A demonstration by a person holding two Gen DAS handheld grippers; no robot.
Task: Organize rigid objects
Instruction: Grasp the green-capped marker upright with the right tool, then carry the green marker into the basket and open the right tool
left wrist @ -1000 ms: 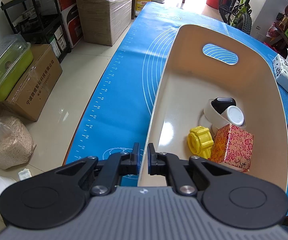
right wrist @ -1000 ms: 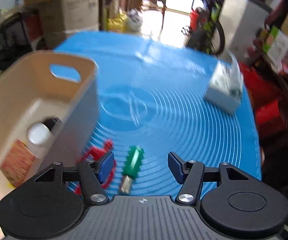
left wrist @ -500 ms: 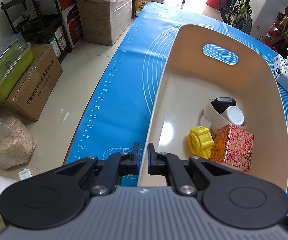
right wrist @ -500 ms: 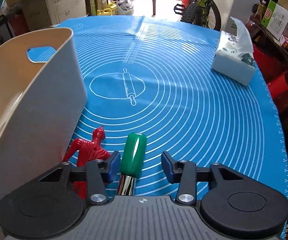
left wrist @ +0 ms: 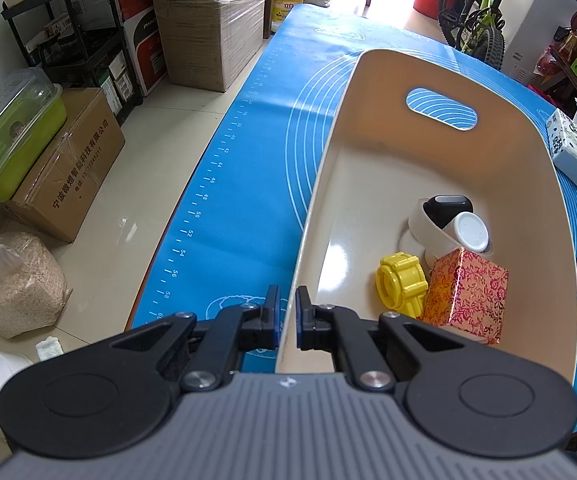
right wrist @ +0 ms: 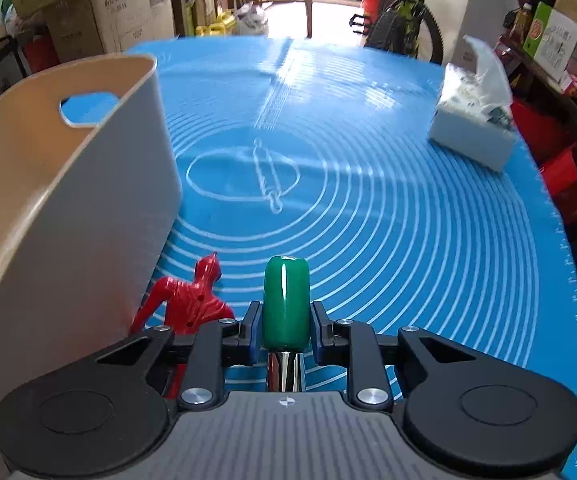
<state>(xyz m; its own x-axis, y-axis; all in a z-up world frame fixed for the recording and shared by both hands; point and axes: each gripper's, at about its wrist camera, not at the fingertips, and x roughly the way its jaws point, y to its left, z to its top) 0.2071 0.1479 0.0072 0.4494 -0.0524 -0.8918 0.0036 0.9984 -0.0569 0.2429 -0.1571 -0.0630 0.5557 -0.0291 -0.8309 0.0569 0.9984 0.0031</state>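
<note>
Beige plastic bin [left wrist: 440, 80] on the blue silicone mat [right wrist: 388, 208], steadied while a green-handled tool is picked up.

The step in hand appears to be the pickup: the left gripper [left wrist: 286, 316] pinches the bin's near wall, one finger outside, one inside, held low and level. The right gripper [right wrist: 284, 326], low over the mat and pointing forward beside the bin, is pressed onto the glossy green cylindrical handle with chrome shaft [right wrist: 285, 304]. Next, judging by the layout, comes a lift and carry leftward over the rim, clear of the red plastic figurine [right wrist: 192, 300] lying just beside the bin.
</note>
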